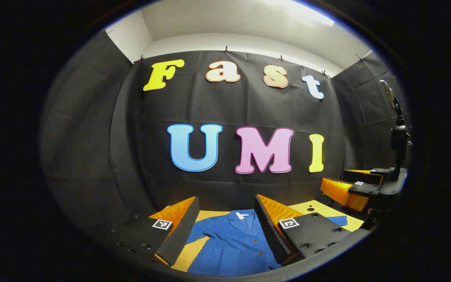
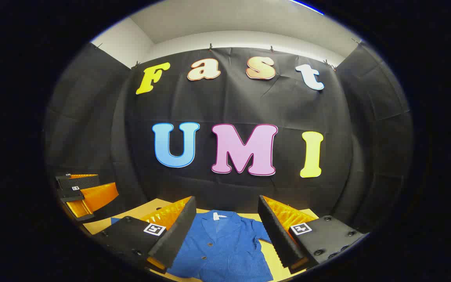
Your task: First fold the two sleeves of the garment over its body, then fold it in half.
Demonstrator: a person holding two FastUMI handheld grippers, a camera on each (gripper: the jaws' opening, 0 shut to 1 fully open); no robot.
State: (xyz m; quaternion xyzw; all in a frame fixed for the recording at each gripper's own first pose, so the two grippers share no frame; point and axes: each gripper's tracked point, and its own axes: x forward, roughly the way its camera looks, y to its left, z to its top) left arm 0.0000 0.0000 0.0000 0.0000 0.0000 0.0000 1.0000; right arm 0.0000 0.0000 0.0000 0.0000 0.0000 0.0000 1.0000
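Shirt (image 1: 233,243) lies flat on my yellow table (image 1: 329,211), blue, buttoned front up, collar toward the black back wall (image 1: 229,109). In the left gripper view I see it between my left gripper's (image 1: 225,229) fingers, which stand wide apart with nothing between them but air; the pads (image 1: 266,223) hang above the cloth, not touching it. One sleeve (image 1: 341,220) pokes out past the right-hand finger in that view, spread on the table, not yet folded over the body.

At the right edge of the left gripper view my right gripper (image 1: 347,190) floats off the table, orange-sided fingers parted, holding nothing.

From the right gripper view the shirt (image 2: 219,246) again sits between the fingers, collar (image 2: 217,217) away from me, a short sleeve (image 2: 262,235) lying out flat toward the right finger. My right gripper (image 2: 225,231) is open here too, pads clear of the fabric. Far left in this view I see the left gripper (image 2: 82,192), raised above the table edge (image 2: 100,223), its fingers apart and empty.

Both sleeves I can see are still laid out to the sides.
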